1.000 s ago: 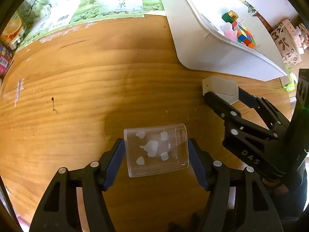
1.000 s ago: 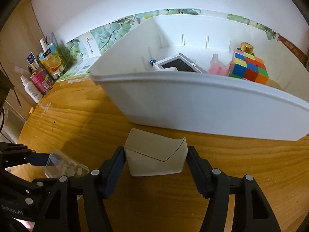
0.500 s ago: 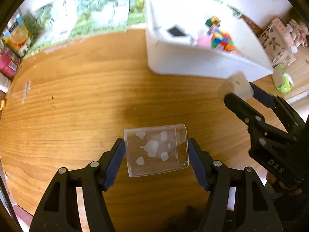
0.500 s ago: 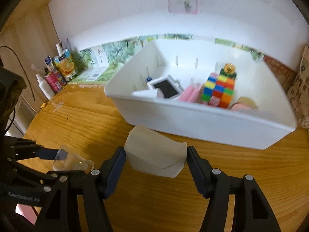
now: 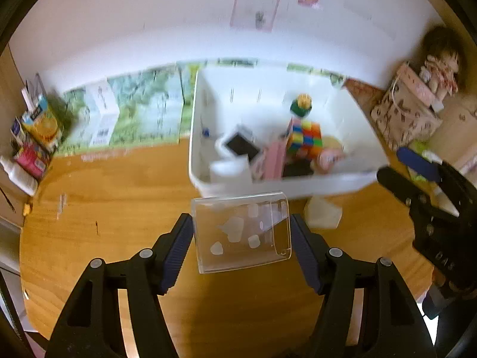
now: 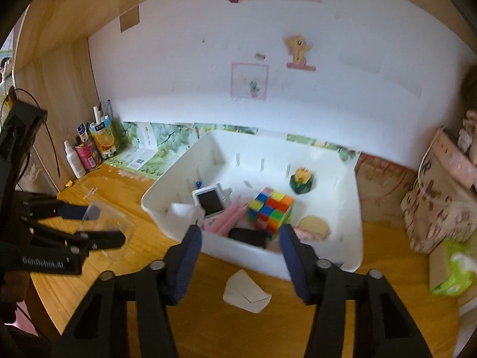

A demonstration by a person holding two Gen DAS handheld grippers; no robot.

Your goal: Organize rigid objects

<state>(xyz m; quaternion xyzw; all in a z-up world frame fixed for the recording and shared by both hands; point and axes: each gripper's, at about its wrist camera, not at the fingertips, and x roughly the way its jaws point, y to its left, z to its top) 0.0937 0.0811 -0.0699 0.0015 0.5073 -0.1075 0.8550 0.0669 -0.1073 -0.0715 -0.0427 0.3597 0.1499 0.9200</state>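
We find the task well advanced but not closed out.

At the far left, against the wall, stand bottles and a juice carton [image 6: 103, 137] — apparently not part of the sorting, and we leave them out of the count.

The left gripper [image 5: 241, 234] pinches a clear case [image 5: 241, 232] between its two pads, flat, raised above the table [image 5: 119, 208] and just short of the near wall of the bin [image 5: 298, 186]. The case is not yet over the rim, so we judge it undelivered.

In the bin [image 6: 354, 208] we count several items already stowed: a small white device with a dark screen [image 6: 210, 201], pink pieces [image 6: 229, 219], a colour cube [image 6: 272, 207], a green and yellow toy [image 6: 302, 180] and a round tan piece [image 6: 314, 226]. There is also a dark object near the front wall that we cannot identify.

On the table just in front of the bin lies a white folded piece [image 6: 246, 292], outside the bin. The right gripper [image 6: 241, 258] hangs above it with jaws spread and nothing between them. We judge this piece also outstanding.

At the far right a patterned bag [image 6: 441, 197] and a green packet [image 6: 453, 271] stand near the bin; whether they belong to the task we cannot tell.

Remaining, in our judgement — the case and the white piece.
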